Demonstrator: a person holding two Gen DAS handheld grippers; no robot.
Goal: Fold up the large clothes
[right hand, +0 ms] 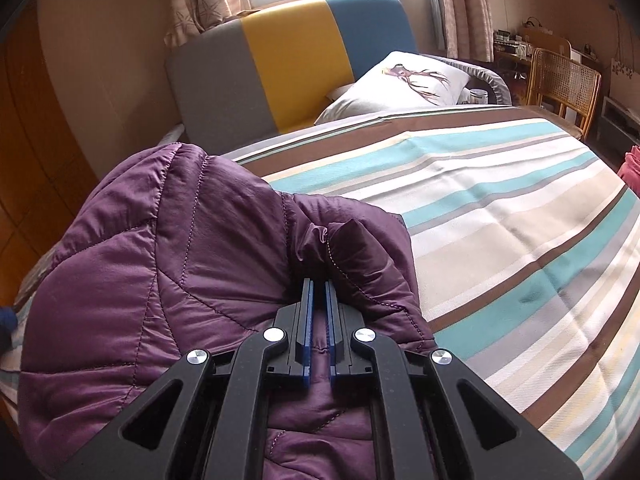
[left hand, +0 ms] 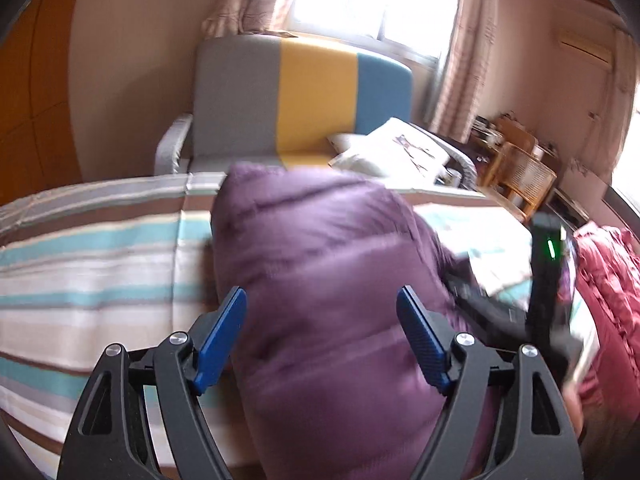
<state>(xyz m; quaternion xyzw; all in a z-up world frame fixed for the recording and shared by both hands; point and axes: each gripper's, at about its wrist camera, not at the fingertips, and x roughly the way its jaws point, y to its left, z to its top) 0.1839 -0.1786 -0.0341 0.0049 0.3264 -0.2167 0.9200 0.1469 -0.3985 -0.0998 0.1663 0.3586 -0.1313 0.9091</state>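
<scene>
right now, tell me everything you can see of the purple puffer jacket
The purple quilted puffer jacket is shiny, nylon-looking fabric with stitched seams that form padded panels. It lies bunched and mounded on the striped bedsheet, not yet folded flat. The right claw is shut on a gathered fold of it, with fabric pinched between the blue pads. The left claw is open, its blue fingers on either side of the jacket's bulk in its blurred view; contact cannot be told.
</scene>
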